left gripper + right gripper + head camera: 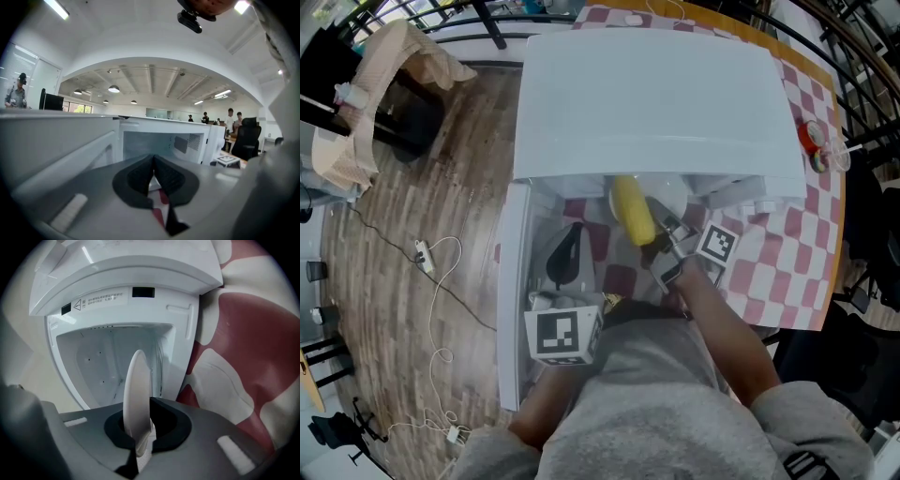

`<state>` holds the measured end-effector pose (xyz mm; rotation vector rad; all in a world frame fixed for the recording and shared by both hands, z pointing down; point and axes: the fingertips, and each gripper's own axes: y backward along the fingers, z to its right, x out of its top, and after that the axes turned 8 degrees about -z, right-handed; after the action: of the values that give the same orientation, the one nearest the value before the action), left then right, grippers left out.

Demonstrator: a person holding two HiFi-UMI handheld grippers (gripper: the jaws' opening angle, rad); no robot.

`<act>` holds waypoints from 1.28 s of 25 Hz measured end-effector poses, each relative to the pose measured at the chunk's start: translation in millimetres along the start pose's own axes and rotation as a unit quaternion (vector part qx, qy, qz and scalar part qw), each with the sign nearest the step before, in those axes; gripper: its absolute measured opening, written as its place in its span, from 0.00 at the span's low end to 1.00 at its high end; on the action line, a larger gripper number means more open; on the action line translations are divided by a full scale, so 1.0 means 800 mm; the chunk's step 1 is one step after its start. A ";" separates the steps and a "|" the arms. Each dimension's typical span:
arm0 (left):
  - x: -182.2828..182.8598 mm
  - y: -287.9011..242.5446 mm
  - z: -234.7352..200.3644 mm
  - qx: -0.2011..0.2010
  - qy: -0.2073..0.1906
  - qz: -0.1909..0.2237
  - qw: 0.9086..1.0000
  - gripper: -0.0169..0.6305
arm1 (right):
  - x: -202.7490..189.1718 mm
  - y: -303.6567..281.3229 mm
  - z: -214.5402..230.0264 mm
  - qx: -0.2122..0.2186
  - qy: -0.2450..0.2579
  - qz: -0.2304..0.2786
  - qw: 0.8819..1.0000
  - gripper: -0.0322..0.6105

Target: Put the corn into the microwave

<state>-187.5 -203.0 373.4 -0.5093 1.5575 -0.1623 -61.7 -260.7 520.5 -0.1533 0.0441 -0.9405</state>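
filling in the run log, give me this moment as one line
phase: loading | right gripper: shut on plate carrying corn | microwave: door open | left gripper: shut, empty

In the head view the microwave roof hides its cavity and the corn's far end. In the right gripper view the plate shows only its edge, and the warning label's print is too small to read.

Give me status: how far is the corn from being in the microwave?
Done: the microwave door stands open. In hand: the right gripper is shut on the rim of a white plate; the corn, apparently on it, sits at the cavity mouth. The left gripper is shut, empty. Left: plate fully in, release.
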 end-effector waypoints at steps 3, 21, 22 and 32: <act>0.000 0.000 -0.001 0.001 -0.004 0.001 1.000 0.04 | 0.001 -0.001 0.004 -0.004 -0.005 0.003 1.000 0.06; -0.004 -0.003 -0.005 0.000 0.000 -0.008 1.000 0.04 | 0.012 -0.022 0.006 -0.012 -0.026 0.033 0.999 0.06; -0.004 -0.003 -0.005 -0.001 0.001 -0.008 1.000 0.04 | 0.012 -0.022 0.005 -0.014 -0.022 0.032 0.999 0.06; -0.004 -0.003 -0.001 -0.008 -0.002 -0.008 1.000 0.04 | 0.006 -0.009 -0.006 -0.001 0.052 -0.010 0.999 0.25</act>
<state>-187.5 -204.2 377.5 -0.5332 1.5520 -0.1608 -65.6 -269.2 517.1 -0.1059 0.1395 -0.9680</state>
